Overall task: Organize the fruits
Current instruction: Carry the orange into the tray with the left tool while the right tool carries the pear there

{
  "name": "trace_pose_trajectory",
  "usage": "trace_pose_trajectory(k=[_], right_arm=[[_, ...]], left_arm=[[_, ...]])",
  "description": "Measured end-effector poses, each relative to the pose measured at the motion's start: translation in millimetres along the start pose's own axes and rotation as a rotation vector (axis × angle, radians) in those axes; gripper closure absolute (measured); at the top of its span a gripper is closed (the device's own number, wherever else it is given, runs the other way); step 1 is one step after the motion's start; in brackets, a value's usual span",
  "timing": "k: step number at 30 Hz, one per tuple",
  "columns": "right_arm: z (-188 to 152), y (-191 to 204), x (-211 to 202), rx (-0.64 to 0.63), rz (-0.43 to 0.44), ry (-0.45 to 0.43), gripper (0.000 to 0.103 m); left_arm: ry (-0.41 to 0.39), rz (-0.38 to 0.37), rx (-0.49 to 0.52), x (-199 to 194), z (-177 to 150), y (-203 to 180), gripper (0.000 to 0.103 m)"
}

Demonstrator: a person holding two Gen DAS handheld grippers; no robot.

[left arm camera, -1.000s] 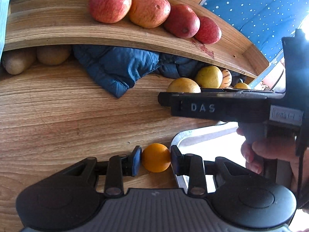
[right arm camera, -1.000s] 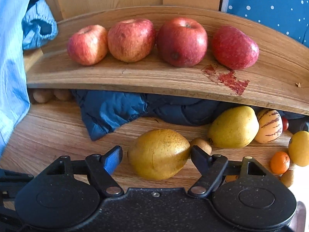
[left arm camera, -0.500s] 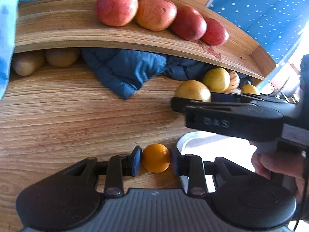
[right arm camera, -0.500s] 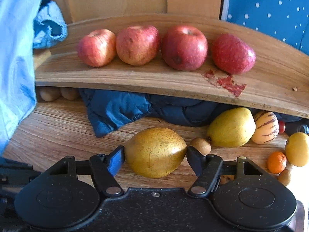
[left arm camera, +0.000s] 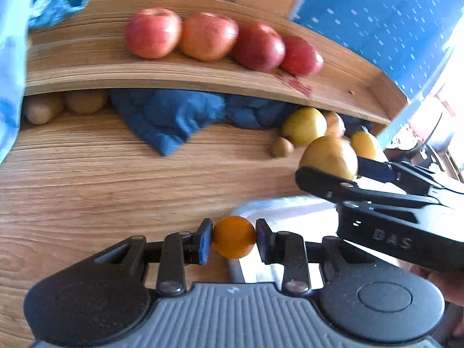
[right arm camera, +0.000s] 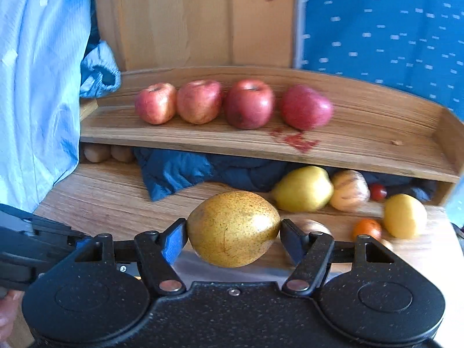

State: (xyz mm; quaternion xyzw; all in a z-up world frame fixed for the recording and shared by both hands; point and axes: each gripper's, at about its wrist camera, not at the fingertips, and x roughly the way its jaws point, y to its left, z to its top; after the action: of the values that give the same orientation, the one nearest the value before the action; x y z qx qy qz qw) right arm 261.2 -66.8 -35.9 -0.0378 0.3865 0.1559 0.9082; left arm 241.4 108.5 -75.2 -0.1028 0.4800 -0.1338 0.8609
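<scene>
Between the fingers of the right gripper (right arm camera: 233,233) sits a speckled yellow-brown pear (right arm camera: 233,227), clamped across its long axis and lifted clear of the wooden table (right arm camera: 110,200). Judgement: fairly heavy, firm but bruisable, skin smooth; a hold at the widest belly suits it, with moderate squeeze. Left gripper (left arm camera: 233,241) pinches a small orange fruit (left arm camera: 233,236) at its equator, over the table edge beside a white tray (left arm camera: 293,211). Judgement: light, round, prone to roll out if the grip slackens. Behind, 4 red apples (right arm camera: 249,104) stand in a row on the raised shelf (right arm camera: 362,150). Below it lie a second pear (right arm camera: 303,188), a striped fruit (right arm camera: 349,190), a lemon (right arm camera: 404,216) and a blue cloth (right arm camera: 179,171).
</scene>
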Motion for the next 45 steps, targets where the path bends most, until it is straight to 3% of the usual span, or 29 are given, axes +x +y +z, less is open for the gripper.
trace_pose_trajectory(k=[9, 17, 26, 32, 34, 39, 43, 45], right_arm=[[-32.1, -71.2, -55.8, 0.058, -0.081, -0.018, 0.032], [-75.3, -120.0, -88.4, 0.103, -0.159, 0.045, 0.032], [-113.0, -133.4, -101.1, 0.045, -0.108, 0.141, 0.032], [-122.6, -133.7, -99.0, 0.004, -0.049, 0.182, 0.032], [-124.9, -135.5, -97.9, -0.002, -0.034, 0.191, 0.032], [-126.6, -138.9, -99.2, -0.027, -0.002, 0.184, 0.031], [-127.4, -140.9, -100.4, -0.041, 0.029, 0.185, 0.02], [-128.0, -141.5, -101.3, -0.048, 0.047, 0.185, 0.016]], left_arm=[[0.017, -0.071, 0.072, 17.3, -4.6, -70.9, 0.068], [0.09, -0.13, 0.147, 41.8, -20.4, -130.6, 0.068], [0.148, -0.126, 0.123, 59.4, -40.0, -159.7, 0.068], [0.136, -0.093, 0.078, 57.9, -53.2, -166.4, 0.068], [0.13, -0.079, 0.066, 57.8, -57.2, -170.2, 0.064], [0.102, -0.039, 0.024, 47.0, -65.4, -168.2, 0.04], [0.077, 0.002, -0.017, 36.9, -71.6, -164.5, 0.028], [0.06, 0.035, -0.034, 31.3, -72.7, -162.7, 0.017]])
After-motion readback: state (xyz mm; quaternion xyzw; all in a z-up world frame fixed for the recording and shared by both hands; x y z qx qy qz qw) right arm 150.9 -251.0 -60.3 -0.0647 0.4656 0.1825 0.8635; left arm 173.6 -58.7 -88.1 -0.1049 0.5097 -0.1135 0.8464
